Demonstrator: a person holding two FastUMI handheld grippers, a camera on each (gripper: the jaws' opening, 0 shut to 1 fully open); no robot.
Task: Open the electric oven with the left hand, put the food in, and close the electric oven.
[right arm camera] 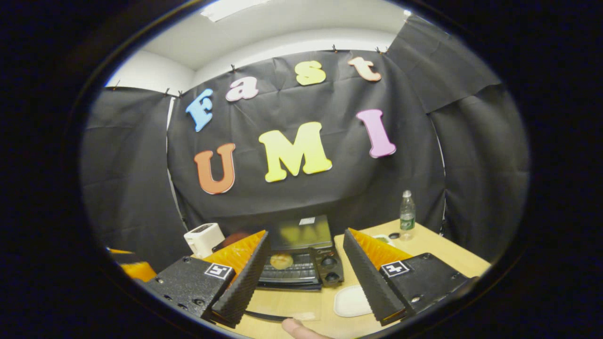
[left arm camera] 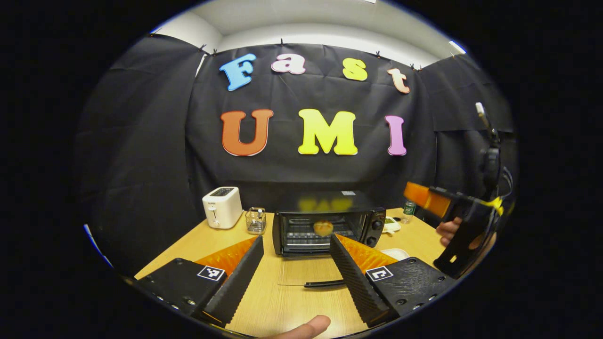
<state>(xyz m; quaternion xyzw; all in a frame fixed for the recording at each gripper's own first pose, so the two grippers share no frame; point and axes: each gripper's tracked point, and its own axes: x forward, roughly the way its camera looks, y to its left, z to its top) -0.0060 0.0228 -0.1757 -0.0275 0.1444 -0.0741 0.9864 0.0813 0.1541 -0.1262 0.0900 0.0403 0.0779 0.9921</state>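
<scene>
The black electric oven (left arm camera: 325, 221) stands at the middle of the wooden table with its glass door (left arm camera: 301, 270) folded down flat toward me. A round golden bun (left arm camera: 323, 228) lies on the rack inside. My left gripper (left arm camera: 297, 240) is open above the lowered door, with nothing between its fingers and the door's black handle (left arm camera: 325, 283) below them. The right gripper (left arm camera: 443, 203) hovers at the right, held by a hand (left arm camera: 447, 230). In the right gripper view, my right gripper (right arm camera: 305, 234) is open and empty in front of the oven (right arm camera: 301, 254), with the bun (right arm camera: 281, 260) inside.
A white toaster (left arm camera: 222, 207) and a wire basket (left arm camera: 256, 220) stand left of the oven. Right of it are a small dish (left arm camera: 391, 225), a white plate (right arm camera: 353, 301) and a water bottle (right arm camera: 407, 214). Black cloth walls enclose the table.
</scene>
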